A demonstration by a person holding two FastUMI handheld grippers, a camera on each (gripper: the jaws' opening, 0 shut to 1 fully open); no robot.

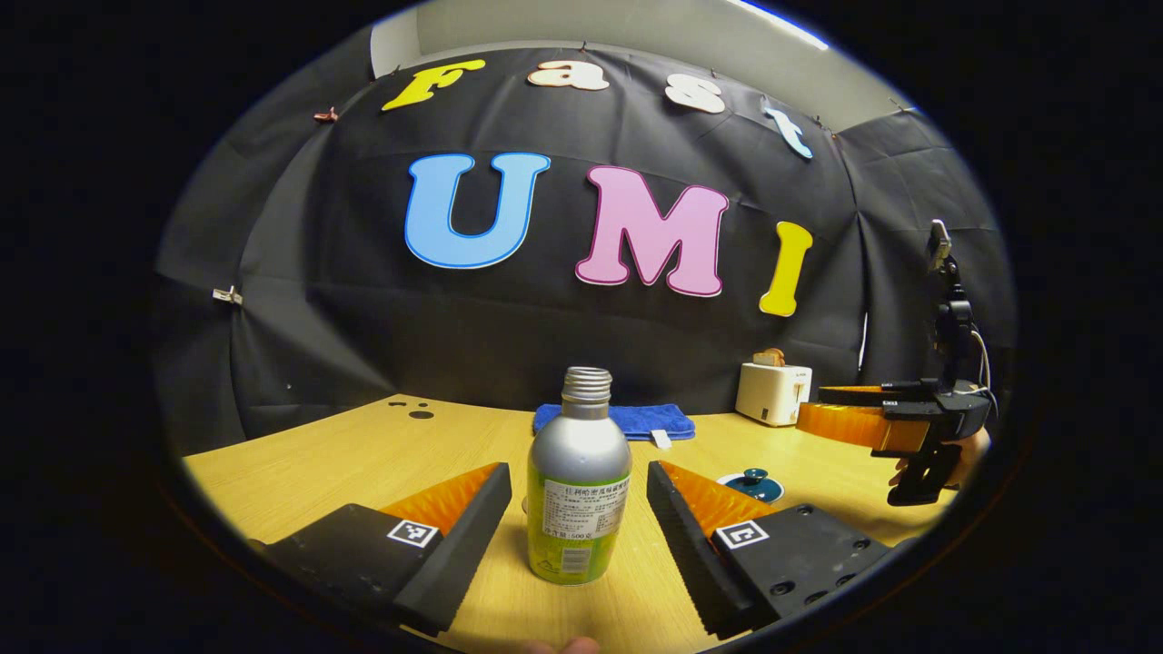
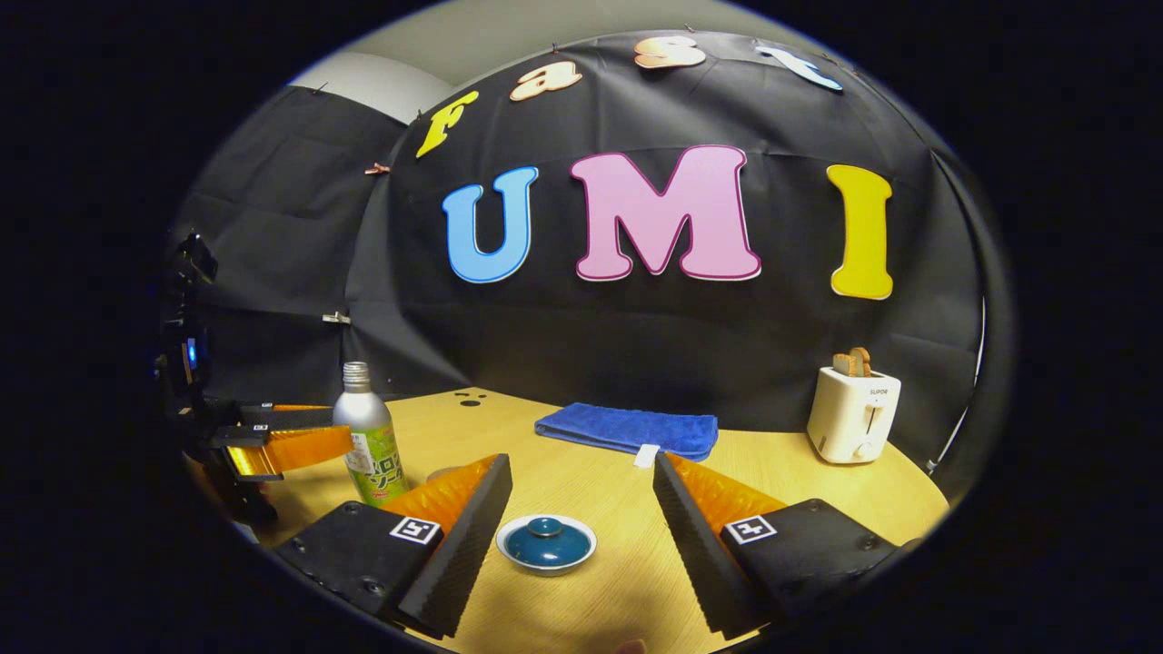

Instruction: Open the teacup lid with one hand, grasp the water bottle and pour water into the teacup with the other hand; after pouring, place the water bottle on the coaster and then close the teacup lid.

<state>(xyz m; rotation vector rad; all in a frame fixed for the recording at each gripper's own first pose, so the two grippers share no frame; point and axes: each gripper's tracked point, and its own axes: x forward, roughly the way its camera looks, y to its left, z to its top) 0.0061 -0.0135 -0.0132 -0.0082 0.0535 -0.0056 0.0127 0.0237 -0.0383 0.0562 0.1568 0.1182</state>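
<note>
A silver and green water bottle (image 1: 578, 490), with no cap on its neck, stands upright on the wooden table (image 1: 300, 472). My left gripper (image 1: 579, 472) is open, one finger on each side of the bottle and neither touching it. The white teacup with its teal lid (image 2: 546, 543) on sits low on the table between the open fingers of my right gripper (image 2: 581, 463), a little beyond their tips. The lidded teacup (image 1: 752, 483) shows right of the bottle, below the right gripper (image 1: 854, 422). In the right gripper view the bottle (image 2: 368, 445) and left gripper (image 2: 291, 440) stand at far left.
A folded blue towel (image 2: 627, 427) lies at the back of the table, and a white toaster (image 2: 854, 413) stands at back right. A small pale round thing (image 2: 442, 472), perhaps the coaster, peeks out beside the bottle. The black cloth wall closes off the far side.
</note>
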